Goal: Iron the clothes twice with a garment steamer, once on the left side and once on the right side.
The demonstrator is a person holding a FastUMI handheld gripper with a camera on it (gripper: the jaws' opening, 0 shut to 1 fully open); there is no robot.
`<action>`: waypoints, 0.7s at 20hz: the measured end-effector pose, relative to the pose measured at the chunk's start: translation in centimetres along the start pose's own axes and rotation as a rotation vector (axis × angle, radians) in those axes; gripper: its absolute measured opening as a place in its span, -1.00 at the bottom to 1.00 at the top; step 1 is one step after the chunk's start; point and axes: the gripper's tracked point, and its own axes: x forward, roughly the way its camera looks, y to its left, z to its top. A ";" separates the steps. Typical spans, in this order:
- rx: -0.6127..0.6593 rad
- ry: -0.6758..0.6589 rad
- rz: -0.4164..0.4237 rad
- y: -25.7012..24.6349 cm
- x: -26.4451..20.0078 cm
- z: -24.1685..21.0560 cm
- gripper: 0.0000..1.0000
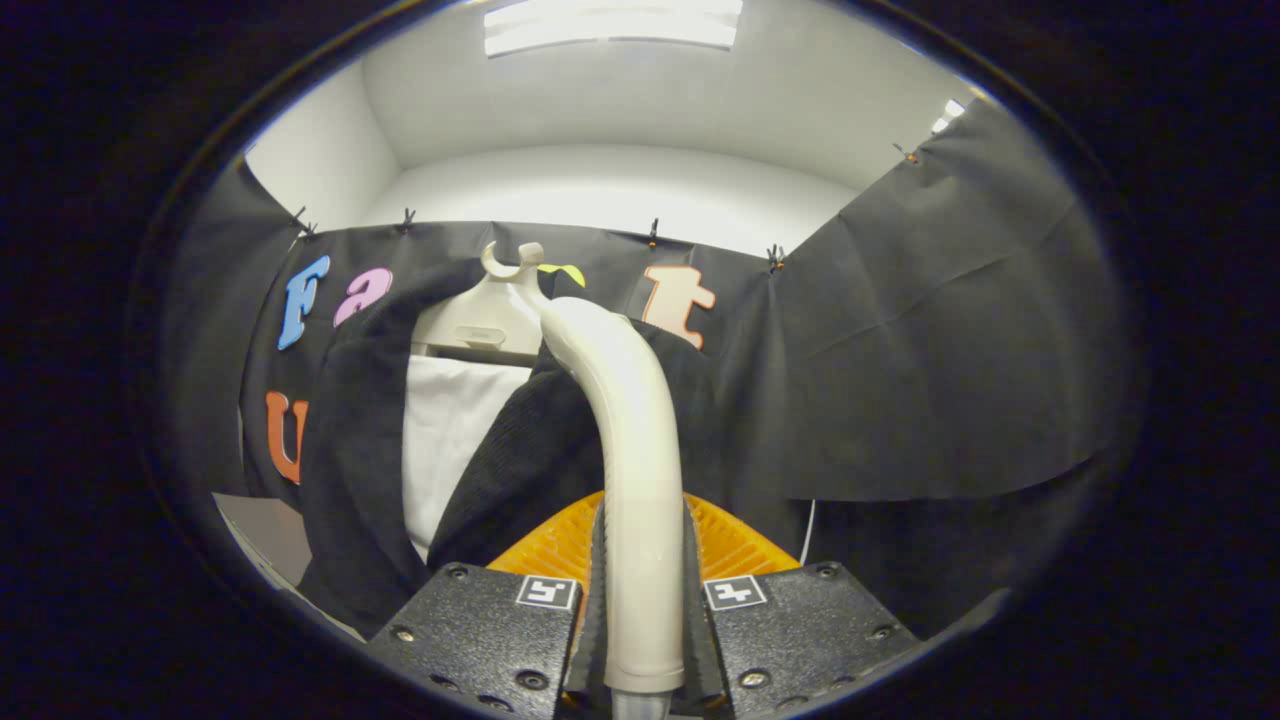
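The gripper [645,600] points forward and upward — its two fingers [595,610] stand close together at 6 o'clock. Both press inward on the steamer handle [635,450] — one at each side.

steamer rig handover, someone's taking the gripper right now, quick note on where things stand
Gripper: shut on the steamer handle, both fingers pressing its sides; the handle rises from between the fingers and curves forward toward the garment.
Black garment: hanging on a pale hanger against the booth wall, open at the front over a white panel. The handle's far end is up near the hanger and collar, over the right front panel.
Done: steamer is picked up and brought to the garment. How many passes are finished cannot be told from this picture.
Left: confirm the count, then complete one pass on the left side and one on the right.
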 end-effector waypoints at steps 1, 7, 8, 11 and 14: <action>-0.007 0.009 -0.005 0.1 -0.4 -0.3 -0.34; -0.045 0.081 -0.055 -0.2 -2.7 -3.4 -0.33; -0.049 0.094 -0.062 -0.4 -3.0 -3.9 -0.33; -0.064 0.147 -0.087 -0.8 -4.0 -5.8 -0.33; -0.073 0.193 -0.100 -0.8 -5.0 -7.5 -0.33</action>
